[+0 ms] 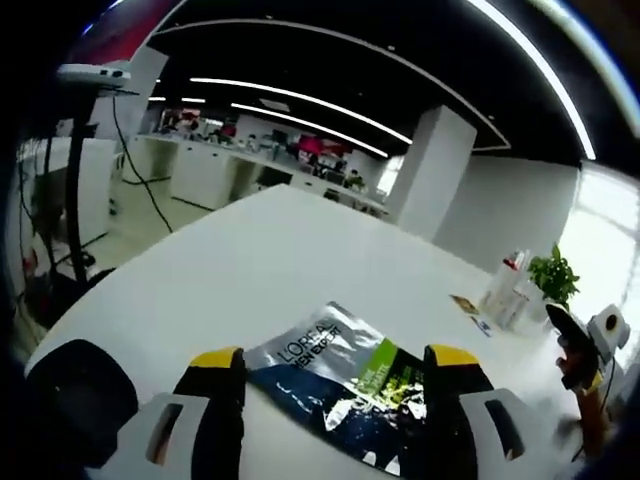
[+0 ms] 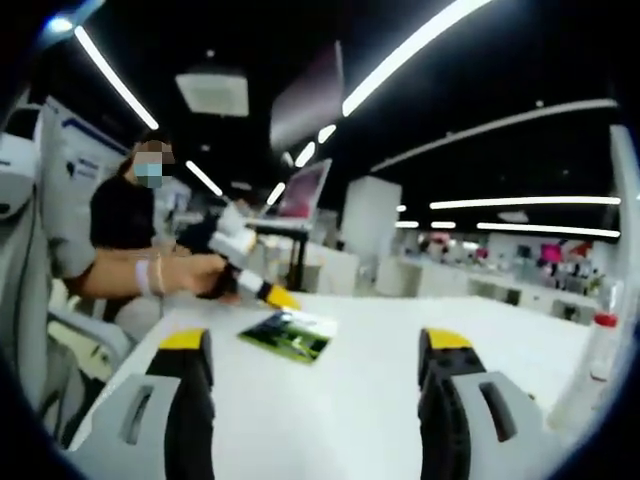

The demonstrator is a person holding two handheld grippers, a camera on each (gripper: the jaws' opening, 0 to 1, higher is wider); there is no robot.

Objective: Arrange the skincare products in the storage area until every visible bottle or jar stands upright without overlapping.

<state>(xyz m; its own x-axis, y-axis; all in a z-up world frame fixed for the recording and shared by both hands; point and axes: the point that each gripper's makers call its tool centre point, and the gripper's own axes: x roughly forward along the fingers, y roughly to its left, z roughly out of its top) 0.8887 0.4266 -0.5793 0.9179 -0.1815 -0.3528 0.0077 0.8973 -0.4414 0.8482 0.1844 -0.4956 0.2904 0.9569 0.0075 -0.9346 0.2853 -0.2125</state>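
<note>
Both grippers' fingers spread apart – left gripper point(image 1: 335, 370) straddles a sachet point(image 1: 345, 385) (bottles point(image 1: 510, 290) beyond), right gripper point(image 2: 315, 350) over bare table point(image 2: 350, 400).

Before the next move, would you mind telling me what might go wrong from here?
1. The sachet lies flat on the white table between the open jaws of the left gripper; a thin foil pack may slide rather than lift.
2. The bottles stand clustered by the plant near the far edge; a careless reach could topple them.
3. The right gripper hovers open beside a clear bottle, which a swing might knock over.
</note>
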